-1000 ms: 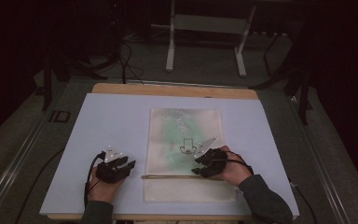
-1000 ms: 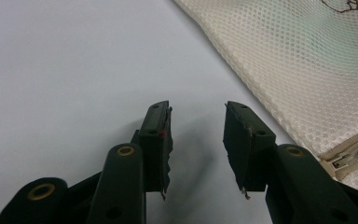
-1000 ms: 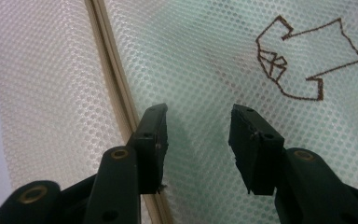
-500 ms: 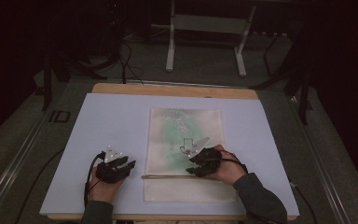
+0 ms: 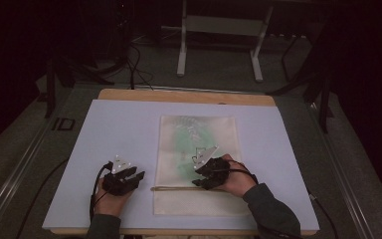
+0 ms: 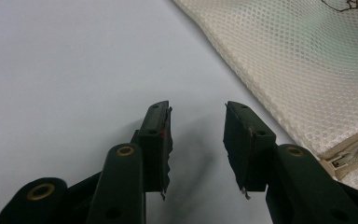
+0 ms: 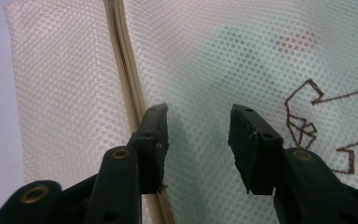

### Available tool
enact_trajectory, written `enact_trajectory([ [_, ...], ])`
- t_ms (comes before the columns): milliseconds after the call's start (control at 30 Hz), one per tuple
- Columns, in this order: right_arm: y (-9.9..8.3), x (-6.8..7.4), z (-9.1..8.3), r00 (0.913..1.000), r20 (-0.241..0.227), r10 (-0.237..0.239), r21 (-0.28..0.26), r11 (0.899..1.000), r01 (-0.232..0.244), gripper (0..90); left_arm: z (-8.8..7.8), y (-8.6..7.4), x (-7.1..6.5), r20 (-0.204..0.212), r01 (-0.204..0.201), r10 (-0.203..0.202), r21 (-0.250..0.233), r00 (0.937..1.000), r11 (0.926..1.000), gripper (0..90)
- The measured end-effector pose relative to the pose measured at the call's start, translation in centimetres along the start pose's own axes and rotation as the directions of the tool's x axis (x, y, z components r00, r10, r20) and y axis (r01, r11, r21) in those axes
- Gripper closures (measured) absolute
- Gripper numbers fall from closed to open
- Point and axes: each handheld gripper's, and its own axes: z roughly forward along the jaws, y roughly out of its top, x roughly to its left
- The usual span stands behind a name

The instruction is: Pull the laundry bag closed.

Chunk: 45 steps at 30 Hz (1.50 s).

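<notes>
Mesh bag (image 5: 199,169), mid-desk, looks light, limp, snag-prone; grip its zipper (image 7: 128,88). Right hand-held gripper (image 7: 198,140) hovers wide open, empty; left hand-held gripper (image 6: 196,140) open, empty.

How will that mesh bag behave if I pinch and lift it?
The mesh bag lies flat and looks like thin netting, so it will probably droop. Greenish contents show through, so they may slide. The zipper is probably the firmest edge.
</notes>
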Motion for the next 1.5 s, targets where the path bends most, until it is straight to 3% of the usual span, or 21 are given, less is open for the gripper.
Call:
enact_trajectory([
  [1167, 3.1, 1.4, 1.9, 0.9967, -0.054, -0.06, -0.021, 0.998, 0.059, 58.7, 0.1, 0.0, 0.0, 0.003, -0.002, 0.002, 0.004, 1.0, 1.0, 60.2],
  [1500, 4.1, 1.8, 2.6, 0.9937, -0.07, -0.088, -0.004, 0.996, 0.088, 59.6, 0.1, 0.0, 0.0, 0.004, -0.002, 0.002, 0.003, 1.0, 1.0, 60.2],
])
